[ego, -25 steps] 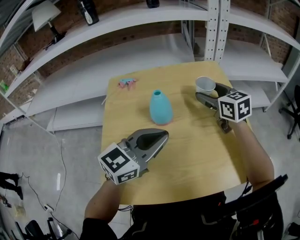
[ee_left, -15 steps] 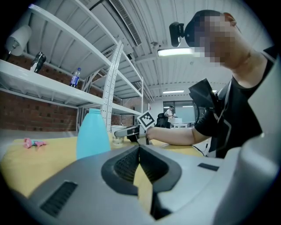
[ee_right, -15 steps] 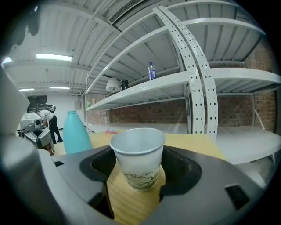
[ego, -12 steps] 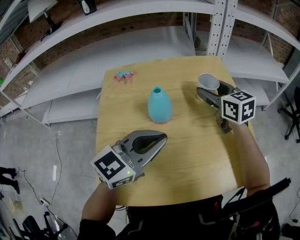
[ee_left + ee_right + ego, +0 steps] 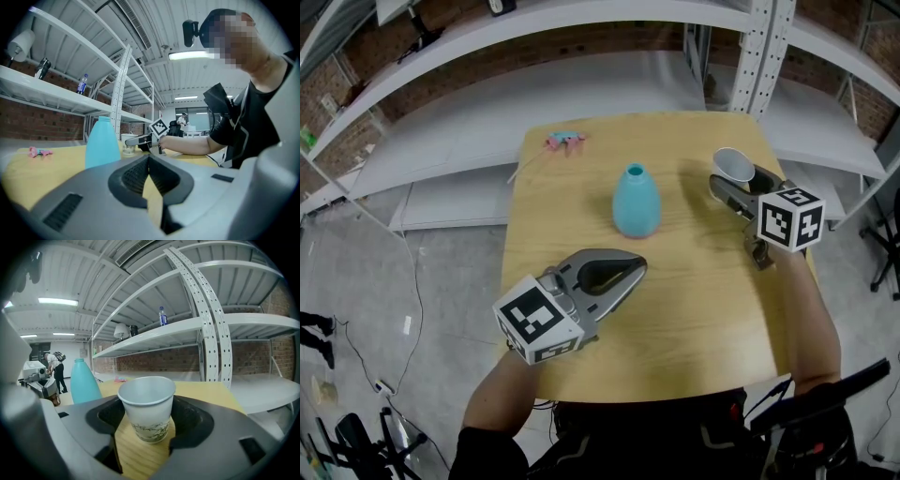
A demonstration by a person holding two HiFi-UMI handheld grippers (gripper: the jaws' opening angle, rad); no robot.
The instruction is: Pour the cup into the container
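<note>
Table (image 5: pixel 675 319) holds one cup (image 5: pixel 733 166), one container (image 5: pixel 636 202), maybe two pink trinkets (image 5: pixel 563 142).

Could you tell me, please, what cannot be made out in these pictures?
- Contents of the white paper cup: its own wall hides the bottom in the right gripper view, and it is too small in the head view.
- Inside of the teal bottle-shaped container: opaque wall and narrow neck, in every view.
- What the small pink object is: tiny in the head view, blurred in the left gripper view.
</note>
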